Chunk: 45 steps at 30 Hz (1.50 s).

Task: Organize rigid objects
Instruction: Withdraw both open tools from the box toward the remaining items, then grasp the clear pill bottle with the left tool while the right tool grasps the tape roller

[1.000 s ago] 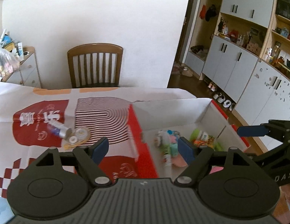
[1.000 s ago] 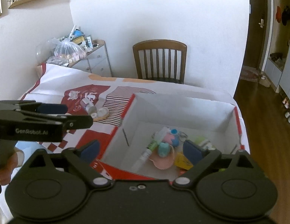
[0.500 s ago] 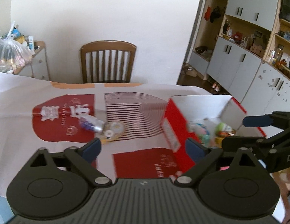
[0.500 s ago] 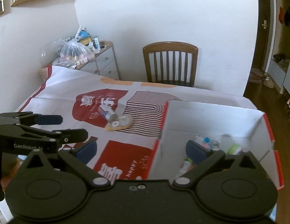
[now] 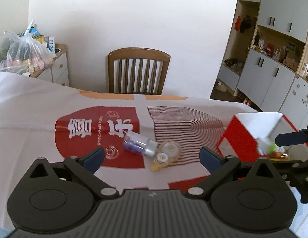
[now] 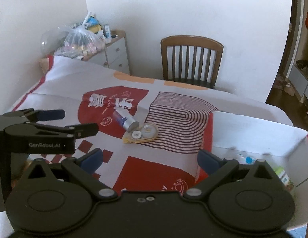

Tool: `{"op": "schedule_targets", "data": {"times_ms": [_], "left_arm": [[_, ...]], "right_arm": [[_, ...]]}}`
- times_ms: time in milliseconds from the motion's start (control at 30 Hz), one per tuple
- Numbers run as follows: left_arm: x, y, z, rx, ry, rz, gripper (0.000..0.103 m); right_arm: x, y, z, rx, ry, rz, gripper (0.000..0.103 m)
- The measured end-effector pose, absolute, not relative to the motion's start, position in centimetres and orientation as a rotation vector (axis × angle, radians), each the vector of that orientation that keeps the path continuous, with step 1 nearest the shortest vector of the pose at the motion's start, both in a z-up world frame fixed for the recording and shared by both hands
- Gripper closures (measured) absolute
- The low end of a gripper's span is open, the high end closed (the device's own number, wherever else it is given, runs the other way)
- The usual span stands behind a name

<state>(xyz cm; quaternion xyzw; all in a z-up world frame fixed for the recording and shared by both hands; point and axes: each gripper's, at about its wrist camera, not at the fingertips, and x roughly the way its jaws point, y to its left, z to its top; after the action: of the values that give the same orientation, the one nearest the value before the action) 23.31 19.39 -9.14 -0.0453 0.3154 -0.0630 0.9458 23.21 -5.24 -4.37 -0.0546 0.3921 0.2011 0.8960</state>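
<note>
A small clear bottle (image 5: pixel 139 143) with a silver cap and purple contents lies on its side on the patterned tablecloth (image 5: pixel 34 119). A clear tape dispenser (image 5: pixel 166 154) with yellow trim touches it. My left gripper (image 5: pixel 152 156) hovers short of both, open and holding nothing. The right wrist view shows the same bottle (image 6: pixel 125 120) and dispenser (image 6: pixel 144 133) ahead of my right gripper (image 6: pixel 151 158), which is also open with nothing in it. A red and white box (image 6: pixel 253 130) holding several small items stands to the right. The left gripper (image 6: pixel 72 122) shows at that view's left edge.
A wooden chair (image 5: pixel 139 71) stands behind the table's far edge. A drawer unit topped with a full plastic bag (image 5: pixel 26 53) is at the far left. Grey cabinets and shelves (image 5: pixel 273 75) line the right wall. The box (image 5: pixel 239 136) sits near the table's right end.
Both grippers have swung left, away from the box and toward the bottle and tape dispenser. The box slid to the right edge of both views. The left jaws widened.
</note>
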Motion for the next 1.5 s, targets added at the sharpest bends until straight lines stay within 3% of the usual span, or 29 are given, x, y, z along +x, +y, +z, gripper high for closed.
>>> {"op": "schedule_targets", "data": {"times_ms": [467, 1100, 1267, 1433, 1500], "left_arm": [[30.0, 19.6, -15.3, 0.029, 0.662, -0.134, 0.001], [33.8, 19.9, -18.4, 0.024, 0.673, -0.158, 0.004], [34.0, 19.7, -18.5, 0.051, 0.656, -0.187, 0.014], [34.1, 19.5, -18.9, 0.086, 0.659, -0.212, 0.034], [34.0, 19.6, -18.9, 0.094, 0.657, -0.213, 0.034]], "right_arm": [[30.4, -2.0, -6.8, -0.096, 0.891, 0.369, 0.002], [38.2, 0.4, -13.5, 0.039, 1.062, 0.153, 0.007], [38.9, 1.4, -14.1, 0.050, 1.074, 0.123, 0.012], [39.2, 2.1, -14.5, 0.057, 1.084, 0.103, 0.015], [39.2, 2.4, -14.6, 0.061, 1.094, 0.100, 0.017]]}}
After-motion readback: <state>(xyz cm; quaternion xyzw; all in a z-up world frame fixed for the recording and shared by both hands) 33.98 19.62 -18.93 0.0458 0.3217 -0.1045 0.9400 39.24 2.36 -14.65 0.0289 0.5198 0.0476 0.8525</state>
